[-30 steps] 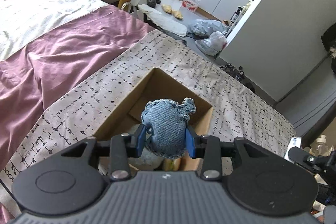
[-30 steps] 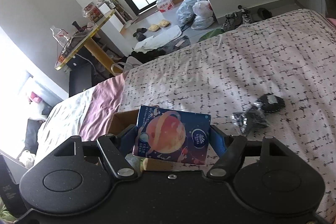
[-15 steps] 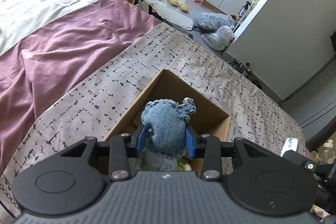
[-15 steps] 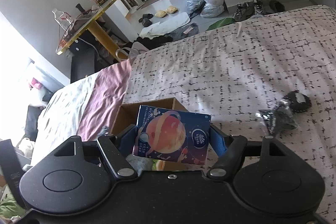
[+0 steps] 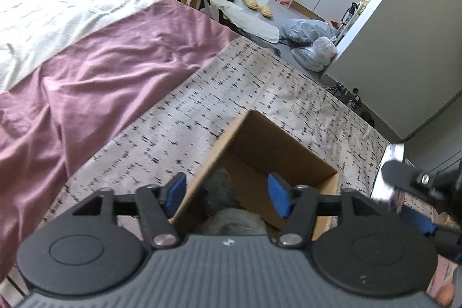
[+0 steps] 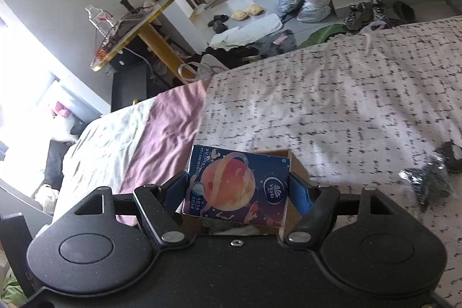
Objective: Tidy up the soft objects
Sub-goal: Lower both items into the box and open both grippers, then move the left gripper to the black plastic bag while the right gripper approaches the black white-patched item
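Observation:
An open cardboard box [image 5: 277, 146] sits on the patterned bedspread. My left gripper [image 5: 226, 194] is open and empty just above the box's near side. Grey soft things [image 5: 235, 222] lie inside the box below it; the denim piece itself is not clear to see. My right gripper [image 6: 239, 189] is shut on a dark blue tissue pack [image 6: 236, 186] with an orange planet print, held over the box [image 6: 297, 166]. The right gripper also shows at the right edge of the left wrist view [image 5: 410, 184].
A dark crinkled packet and a black object [image 6: 433, 178] lie on the bedspread to the right of the box. A purple sheet [image 5: 95, 82] covers the bed to the left. Beyond the bed's far edge are a yellow table, bags and shoes on the floor.
My left gripper has opened and let go of the blue denim piece, which has dropped out of the jaws into the box. My right gripper has carried the tissue pack closer over the box.

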The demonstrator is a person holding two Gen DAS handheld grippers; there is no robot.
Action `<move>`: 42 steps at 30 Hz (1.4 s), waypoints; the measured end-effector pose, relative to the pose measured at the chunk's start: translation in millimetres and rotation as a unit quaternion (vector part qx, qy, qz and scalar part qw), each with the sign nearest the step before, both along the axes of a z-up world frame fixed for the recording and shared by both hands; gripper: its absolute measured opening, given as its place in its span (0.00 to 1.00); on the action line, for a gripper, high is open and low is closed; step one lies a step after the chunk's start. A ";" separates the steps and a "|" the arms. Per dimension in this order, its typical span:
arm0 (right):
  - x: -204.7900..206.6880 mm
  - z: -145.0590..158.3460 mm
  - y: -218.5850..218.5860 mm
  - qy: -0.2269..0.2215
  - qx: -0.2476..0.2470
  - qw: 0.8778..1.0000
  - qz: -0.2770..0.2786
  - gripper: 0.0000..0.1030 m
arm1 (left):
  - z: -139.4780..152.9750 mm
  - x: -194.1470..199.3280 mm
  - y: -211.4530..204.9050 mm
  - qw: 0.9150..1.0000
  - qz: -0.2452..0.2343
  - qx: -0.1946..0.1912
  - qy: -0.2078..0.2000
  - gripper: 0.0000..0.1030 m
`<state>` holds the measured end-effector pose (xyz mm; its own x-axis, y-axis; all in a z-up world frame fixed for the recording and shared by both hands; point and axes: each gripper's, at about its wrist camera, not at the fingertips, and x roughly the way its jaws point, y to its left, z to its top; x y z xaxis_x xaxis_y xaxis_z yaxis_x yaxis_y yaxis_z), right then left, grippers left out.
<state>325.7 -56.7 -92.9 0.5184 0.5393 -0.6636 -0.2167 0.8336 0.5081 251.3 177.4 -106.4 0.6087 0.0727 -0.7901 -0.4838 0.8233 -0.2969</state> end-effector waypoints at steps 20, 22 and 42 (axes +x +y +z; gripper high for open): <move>-24.4 13.1 -31.9 0.001 0.005 1.000 -0.007 0.96 | 33.6 -25.6 1.7 0.999 0.012 0.051 0.016 0.77; -28.6 16.1 -36.1 -0.005 0.002 1.000 -0.001 0.98 | 39.4 -27.3 -1.4 0.998 0.007 0.058 0.013 0.83; -64.5 28.9 -98.0 -0.084 -0.025 0.996 0.022 1.00 | 68.7 -52.0 -55.8 0.997 -0.020 0.069 -0.026 1.00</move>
<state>261.2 -154.7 -64.1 0.6010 0.5324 -0.5961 -0.3311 0.8447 0.4206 199.2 121.6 -37.7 0.6530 0.1542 -0.7415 -0.4373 0.8761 -0.2029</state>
